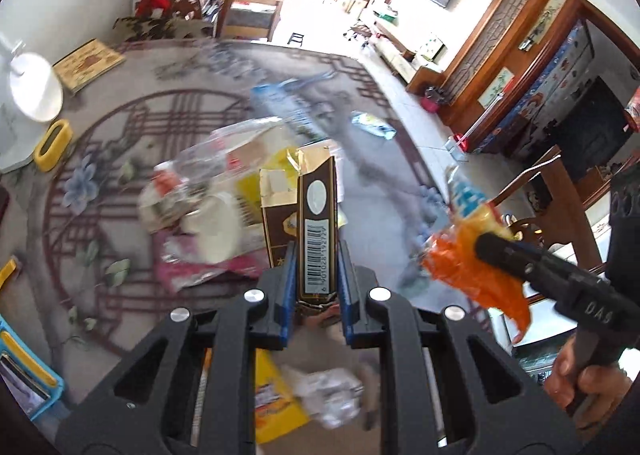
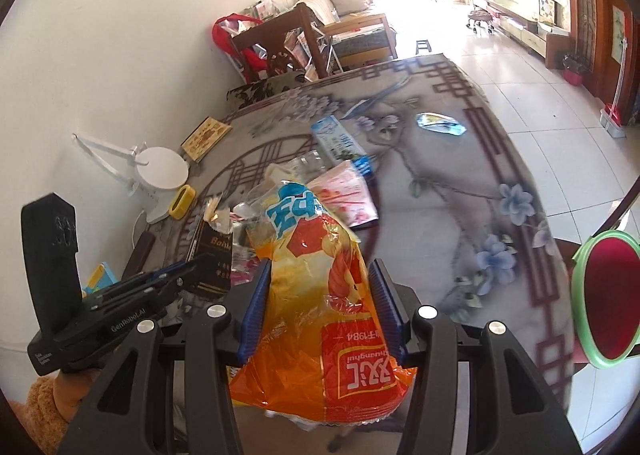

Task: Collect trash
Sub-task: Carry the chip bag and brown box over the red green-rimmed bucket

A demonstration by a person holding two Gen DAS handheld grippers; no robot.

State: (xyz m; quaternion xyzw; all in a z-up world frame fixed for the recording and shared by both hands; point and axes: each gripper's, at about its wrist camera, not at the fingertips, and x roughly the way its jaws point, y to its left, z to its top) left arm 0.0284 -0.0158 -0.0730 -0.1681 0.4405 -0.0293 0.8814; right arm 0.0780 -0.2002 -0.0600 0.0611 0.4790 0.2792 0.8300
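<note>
On the table (image 2: 460,183) with its grey flower-patterned cloth, the right gripper (image 2: 320,295) has its fingers clamped on a crumpled orange-and-yellow plastic bag (image 2: 320,275). The left gripper (image 1: 318,275) pinches a torn brown cardboard carton (image 1: 312,215) above the near-left litter pile. Mid-collection, I judge; next, the carton needs dropping into the bag.

We see a brown carton (image 1: 316,223) with a barcode, upright, top torn open, and a crinkled orange-yellow snack bag (image 2: 320,295); more wrappers (image 2: 344,195) lie heaped on the table
</note>
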